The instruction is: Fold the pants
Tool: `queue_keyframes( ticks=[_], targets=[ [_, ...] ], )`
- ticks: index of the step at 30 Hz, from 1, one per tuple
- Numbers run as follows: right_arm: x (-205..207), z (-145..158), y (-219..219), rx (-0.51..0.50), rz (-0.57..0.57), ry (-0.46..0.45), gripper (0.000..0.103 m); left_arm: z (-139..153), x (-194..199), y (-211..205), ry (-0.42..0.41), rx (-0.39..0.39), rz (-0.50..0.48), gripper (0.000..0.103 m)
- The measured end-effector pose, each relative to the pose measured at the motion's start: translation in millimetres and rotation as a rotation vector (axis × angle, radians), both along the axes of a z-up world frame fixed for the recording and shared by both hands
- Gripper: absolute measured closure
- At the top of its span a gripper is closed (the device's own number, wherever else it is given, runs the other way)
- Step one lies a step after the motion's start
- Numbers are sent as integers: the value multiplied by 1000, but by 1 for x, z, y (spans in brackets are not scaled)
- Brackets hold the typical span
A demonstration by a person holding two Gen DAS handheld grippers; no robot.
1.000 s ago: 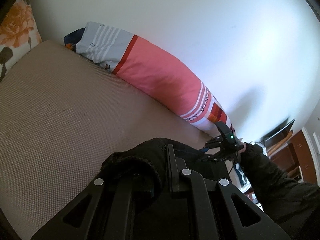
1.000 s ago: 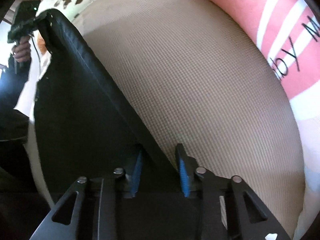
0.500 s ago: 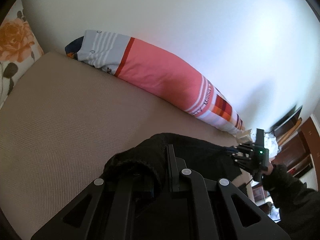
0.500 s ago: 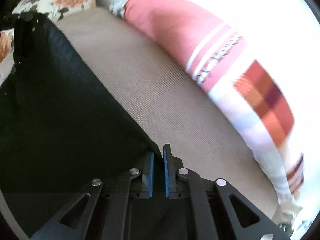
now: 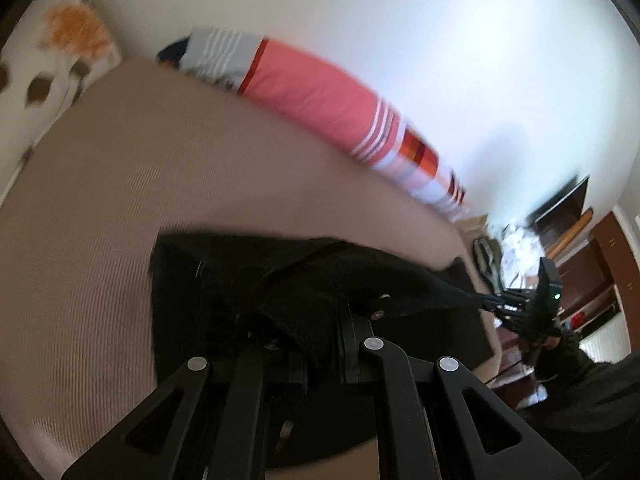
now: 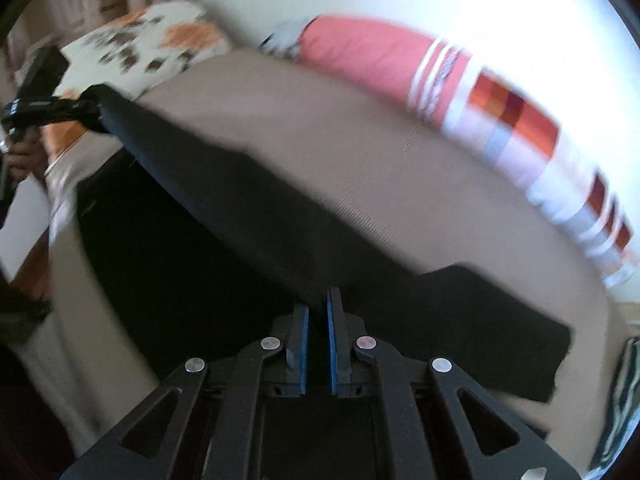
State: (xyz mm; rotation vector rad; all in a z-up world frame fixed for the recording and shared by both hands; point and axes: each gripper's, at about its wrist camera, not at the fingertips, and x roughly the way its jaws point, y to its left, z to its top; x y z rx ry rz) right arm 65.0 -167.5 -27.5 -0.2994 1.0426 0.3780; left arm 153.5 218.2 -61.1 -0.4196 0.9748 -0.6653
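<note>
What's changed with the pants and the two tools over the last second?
The right tool, open around the pants' edge a second ago, has closed on it. The left tool kept its grip throughout. The tools have drawn apart, and the fabric is now stretched in a taut band between them above the beige bed, with part of it lying on the bed. The pink striped bolster and floral pillow have not moved.

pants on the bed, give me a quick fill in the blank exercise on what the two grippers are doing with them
1. Both grippers are shut on the ____ pants.
2. The left gripper and the right gripper hold one edge of the pants ____ between them.
3. Along the wall lies a long pillow that is mostly ____.
4. The pants hang over a ____ mattress.

Missing words: black; stretched; pink; beige
</note>
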Motion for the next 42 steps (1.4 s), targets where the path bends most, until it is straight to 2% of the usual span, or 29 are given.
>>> queue_keyframes(
  ticks=[4, 7, 9, 10, 14, 15, 16, 17, 18, 20, 22, 24, 27, 30, 32, 33, 35, 36, 37, 40, 42],
  targets=[
    [-21, -34, 3, 29, 30, 99, 97, -41, -28, 6, 100, 54, -32, 90],
    [-27, -61, 11, -6, 47, 149, 97, -70, -39, 2, 159, 127, -41, 89],
    [-26, -76, 15, -24, 49, 174, 97, -73, -43, 4, 159, 117, -22, 88],
    [-25, -80, 16, -30, 44, 179, 97, -71, -44, 4, 161, 123, -12, 83],
    [-20, -84, 19, -41, 34, 182, 96, -56, -50, 1, 161, 187, -17, 76],
    [-20, -84, 19, -42, 32, 181, 96, -53, -52, 1, 163, 214, -12, 67],
    [-22, -84, 19, -43, 31, 178, 96, -49, -53, 1, 168, 255, -1, 50],
    [-23, -85, 20, -41, 30, 173, 96, -46, -57, 2, 168, 293, 12, 44],
    [-22, -85, 19, -38, 29, 170, 96, -42, -61, 4, 159, 320, 21, 43],
    [-22, -85, 18, -27, 25, 163, 96, -38, -70, 11, 169, 330, 44, 42],
    [-23, -86, 17, -20, 26, 156, 95, -34, -77, 22, 211, 277, 91, 43],
    [-22, -87, 17, -15, 28, 146, 95, -31, -82, 31, 262, 155, 139, 43],
    [-25, -86, 15, 2, 21, 139, 95, -38, -85, 28, 384, 23, 179, 43],
    [-22, -86, 13, 18, 10, 138, 95, -45, -81, 21, 442, -9, 237, 45],
    [-23, -86, 15, 12, 13, 131, 95, -51, -74, 20, 473, -29, 291, 53],
    [-23, -85, 15, 12, 9, 130, 95, -54, -72, 19, 485, -24, 312, 64],
    [-26, -83, 14, 10, -8, 123, 97, -52, -65, 15, 468, 0, 333, 79],
    [-28, -81, 14, 3, -12, 111, 98, -46, -61, 11, 443, 41, 326, 83],
    [-31, -74, 15, -11, -14, 88, 98, -43, -60, 10, 428, 57, 318, 85],
    [-40, -54, 20, -40, -13, 38, 98, -16, -50, 3, 300, 122, 268, 86],
    [-47, -38, 23, -47, -13, 14, 98, -4, -42, 3, 246, 150, 236, 86]
  ],
)
